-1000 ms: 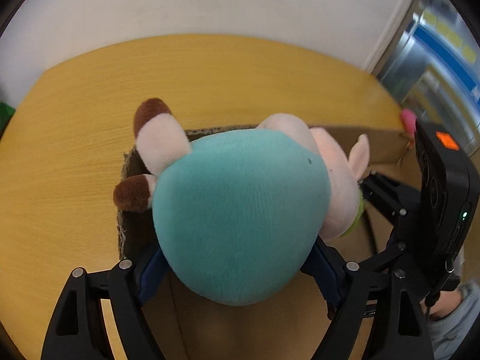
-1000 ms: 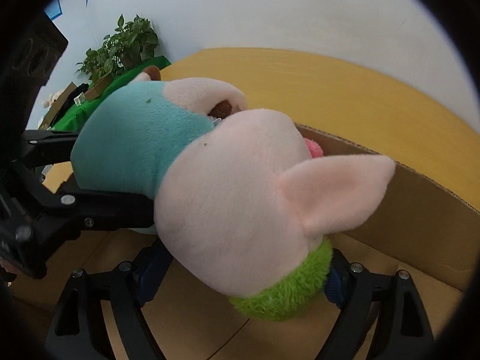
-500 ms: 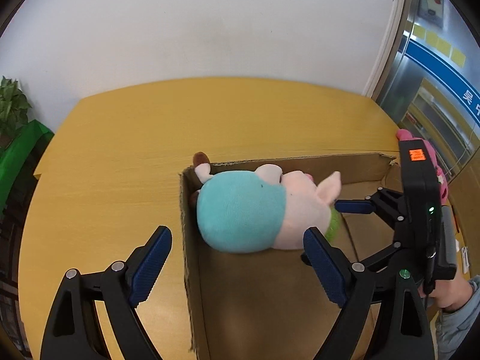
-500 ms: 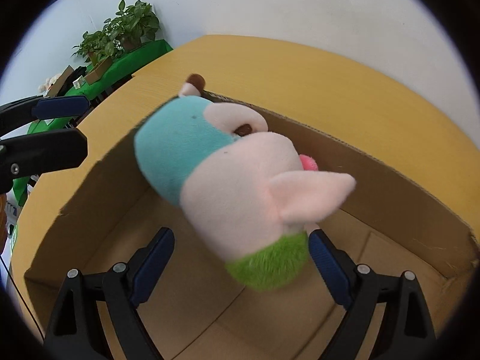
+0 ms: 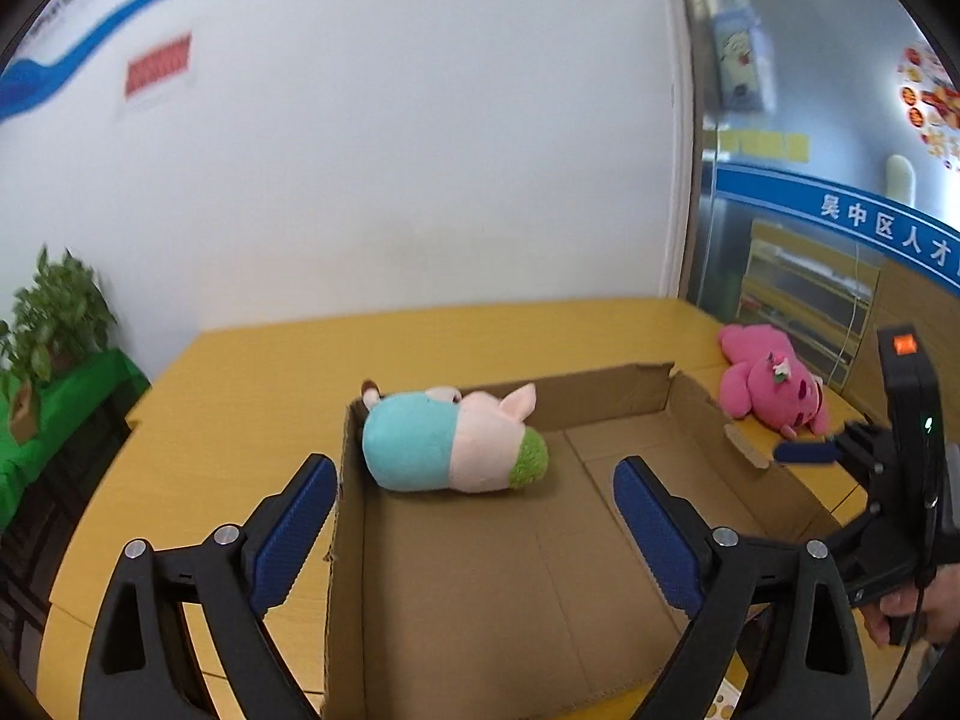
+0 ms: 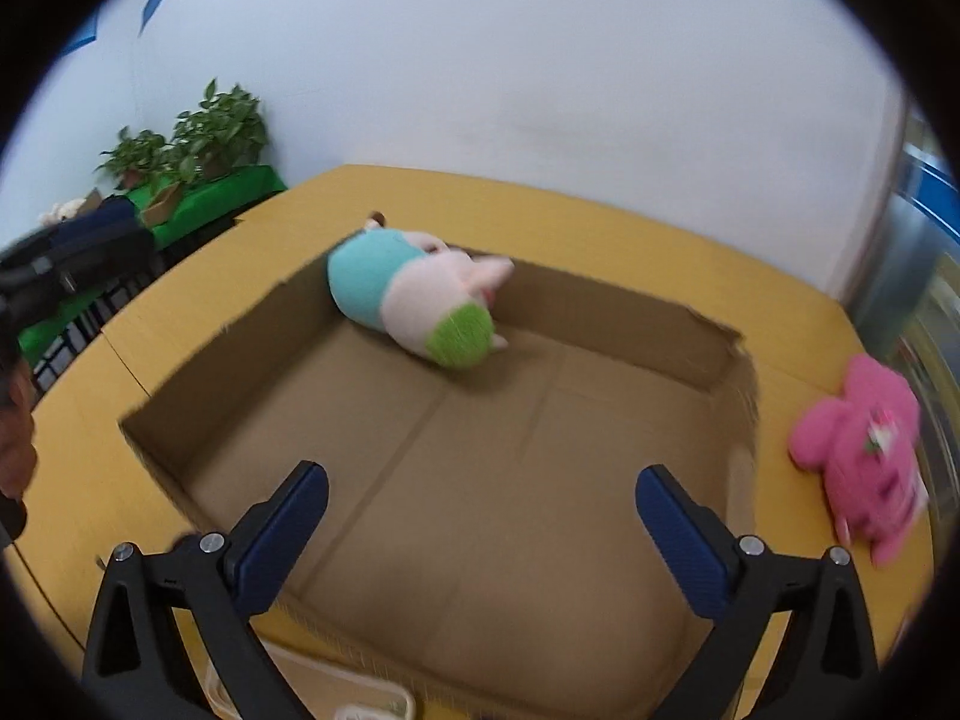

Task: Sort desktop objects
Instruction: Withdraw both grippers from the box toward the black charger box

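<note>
1. Potted green plants [image 6: 180, 138] stood on a green-covered side table [image 6: 210, 198] at far left, well apart from the yellow wooden tabletop [image 5: 228, 420]
2. Left gripper [image 5: 468, 534] was spread wide, nothing between its blue-padded fingers [image 5: 288, 534]; it hung over the near left wall of the open brown cardboard box [image 5: 690, 396], left finger outside that wall, right finger over the box floor
3. Teal-and-pale-pink plush pig with a fuzzy green end [image 5: 450, 441] lay on its side inside the box, in the far left corner, touching the far wall and the floor; teal end pointed left, green end pointed right. Same toy in right view [image 6: 420, 306]
4. Rest of the box floor [image 6: 510, 480] showed bare cardboard with fold seams
5. Right gripper [image 6: 480, 540] was also released, wide apart, holding nothing; it hovered above the near edge of the box
6. Hot-pink plush animal [image 5: 771, 378] lay on the tabletop outside the box, just beside its right wall; blurred in the right view [image 6: 858, 456]
</note>
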`<state>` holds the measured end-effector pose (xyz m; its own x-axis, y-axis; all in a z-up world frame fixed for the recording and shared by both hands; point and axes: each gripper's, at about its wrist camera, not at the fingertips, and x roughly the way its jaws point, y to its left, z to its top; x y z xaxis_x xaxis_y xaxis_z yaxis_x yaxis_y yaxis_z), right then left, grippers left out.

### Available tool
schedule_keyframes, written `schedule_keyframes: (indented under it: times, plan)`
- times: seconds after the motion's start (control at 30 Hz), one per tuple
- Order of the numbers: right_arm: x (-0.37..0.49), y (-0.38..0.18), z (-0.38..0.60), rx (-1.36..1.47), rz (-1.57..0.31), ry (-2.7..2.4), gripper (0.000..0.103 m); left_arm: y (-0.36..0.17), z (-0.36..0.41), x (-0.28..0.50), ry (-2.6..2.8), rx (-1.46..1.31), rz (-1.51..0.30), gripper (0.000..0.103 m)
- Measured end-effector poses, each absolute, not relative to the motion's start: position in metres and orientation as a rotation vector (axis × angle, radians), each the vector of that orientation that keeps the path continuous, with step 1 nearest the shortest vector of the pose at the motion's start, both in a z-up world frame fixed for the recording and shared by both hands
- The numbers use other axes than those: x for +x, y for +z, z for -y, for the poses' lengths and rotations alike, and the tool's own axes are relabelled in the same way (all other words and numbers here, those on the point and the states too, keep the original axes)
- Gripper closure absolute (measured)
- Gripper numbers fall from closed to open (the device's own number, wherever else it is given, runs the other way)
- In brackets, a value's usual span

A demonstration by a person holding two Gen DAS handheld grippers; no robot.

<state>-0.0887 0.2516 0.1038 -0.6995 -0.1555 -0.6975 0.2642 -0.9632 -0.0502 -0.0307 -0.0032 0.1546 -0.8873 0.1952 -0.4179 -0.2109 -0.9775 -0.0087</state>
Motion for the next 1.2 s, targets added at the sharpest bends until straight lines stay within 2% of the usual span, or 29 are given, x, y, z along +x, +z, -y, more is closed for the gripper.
schedule_keyframes:
  times: [0.1, 0.2, 0.53, 0.7, 0.73, 0.8, 0.83, 0.87, 0.9, 0.93, 0.97, 1.0, 1.03, 1.07, 1.1, 1.13, 1.17, 1.2]
  plan:
    - [-0.056, 0.091, -0.271, 1.089, -0.111, -2.739, 0.001, 0.149, -0.01, 0.008, 2.892, -0.529, -0.094, 0.005]
    - [-0.037, 0.087, -0.284, 1.059, 0.007, -2.778, 0.001, 0.137, -0.022, 0.024, 2.882, -0.547, -0.057, 0.004]
    - [-0.004, 0.092, -0.284, 1.007, 0.004, -2.812, 0.001, 0.122, -0.025, 0.05, 2.925, -0.589, 0.082, 0.004]
    - [0.013, 0.097, -0.282, 0.928, 0.022, -2.832, 0.001, 0.12, -0.028, 0.061, 2.91, -0.629, 0.068, 0.004]
    - [0.015, 0.099, -0.282, 0.911, 0.021, -2.84, 0.006, 0.121, -0.029, 0.064, 2.907, -0.627, 0.067, 0.004]
    - [0.022, 0.103, -0.282, 0.872, 0.011, -2.851, 0.036, 0.122, -0.032, 0.068, 2.907, -0.608, 0.058, 0.004]
    - [0.024, 0.104, -0.282, 0.865, 0.005, -2.852, 0.063, 0.123, -0.034, 0.071, 2.921, -0.6, 0.049, 0.004]
    - [0.025, 0.106, -0.281, 0.857, -0.001, -2.85, 0.075, 0.124, -0.036, 0.073, 2.939, -0.594, 0.036, 0.005]
    - [0.027, 0.106, -0.281, 0.846, -0.004, -2.84, 0.075, 0.124, -0.038, 0.074, 2.946, -0.594, 0.018, 0.008]
    - [0.028, 0.106, -0.281, 0.836, -0.002, -2.825, 0.075, 0.124, -0.039, 0.073, 2.934, -0.603, 0.002, 0.032]
    - [0.03, 0.107, -0.281, 0.824, 0.002, -2.816, 0.074, 0.123, -0.041, 0.071, 2.919, -0.63, -0.014, 0.072]
    - [0.032, 0.109, -0.282, 0.806, 0.01, -2.82, 0.07, 0.121, -0.042, 0.068, 2.912, -0.676, -0.025, 0.088]
    - [0.033, 0.11, -0.283, 0.798, 0.02, -2.83, 0.049, 0.119, -0.042, 0.065, 2.908, -0.714, -0.023, 0.096]
    - [0.034, 0.11, -0.285, 0.798, 0.033, -2.836, 0.02, 0.116, -0.041, 0.064, 2.906, -0.725, -0.012, 0.096]
    - [0.034, 0.11, -0.287, 0.795, 0.05, -2.834, 0.014, 0.115, -0.04, 0.065, 2.905, -0.725, 0.0, 0.096]
    - [0.035, 0.11, -0.289, 0.782, 0.065, -2.833, 0.014, 0.114, -0.038, 0.066, 2.896, -0.723, 0.019, 0.091]
    - [0.036, 0.11, -0.291, 0.775, 0.074, -2.837, 0.014, 0.112, -0.037, 0.066, 2.882, -0.724, 0.048, 0.063]
    - [0.037, 0.11, -0.292, 0.777, 0.08, -2.841, 0.014, 0.111, -0.034, 0.066, 2.863, -0.738, 0.084, 0.039]
